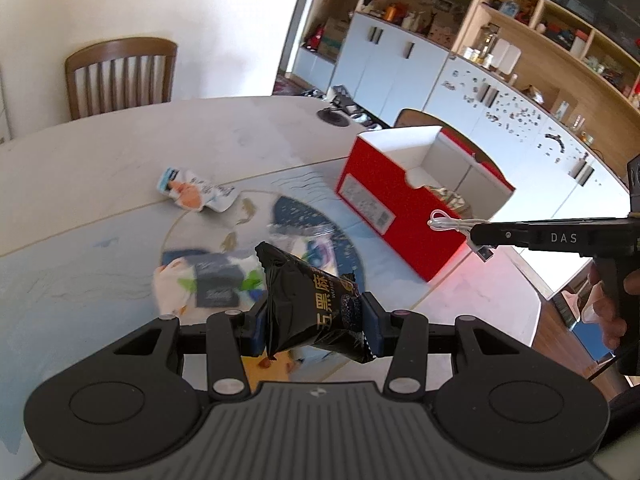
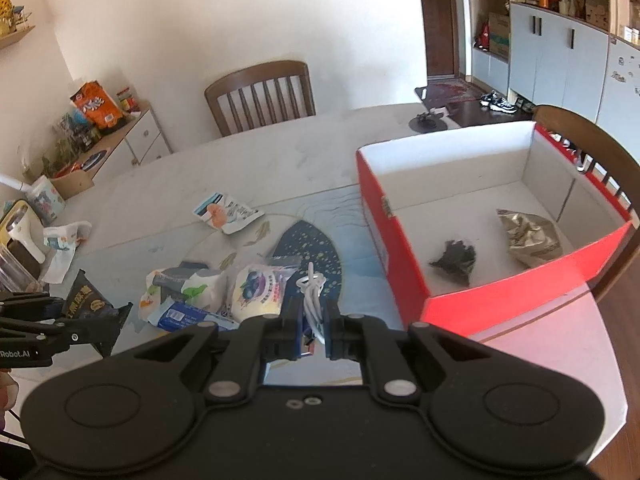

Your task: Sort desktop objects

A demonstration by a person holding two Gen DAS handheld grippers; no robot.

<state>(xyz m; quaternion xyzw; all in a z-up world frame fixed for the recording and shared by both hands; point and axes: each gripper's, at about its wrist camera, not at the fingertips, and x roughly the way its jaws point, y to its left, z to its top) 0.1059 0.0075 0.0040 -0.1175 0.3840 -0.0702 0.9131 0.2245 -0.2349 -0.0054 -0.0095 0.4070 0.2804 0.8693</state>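
Observation:
My left gripper point(image 1: 316, 320) is shut on a black snack packet point(image 1: 316, 304) with gold print, held above the table; the same packet point(image 2: 90, 306) shows at the left of the right wrist view. My right gripper point(image 2: 314, 328) is shut on a coiled white USB cable point(image 2: 312, 292), and that cable point(image 1: 456, 226) sticks out of its jaws at the right of the left wrist view. An open red shoebox point(image 2: 404, 276) stands on the right of the table and holds a gold packet point(image 2: 532, 236) and a dark crumpled packet point(image 2: 456, 260).
Several snack packets point(image 2: 224, 292) lie heaped on the patterned mat. A white pouch point(image 2: 228, 212) lies further back on the table point(image 2: 280, 160). Two wooden chairs point(image 2: 260, 96) stand at the far and right edges. Bottles and a cup crowd the left edge point(image 2: 24, 232).

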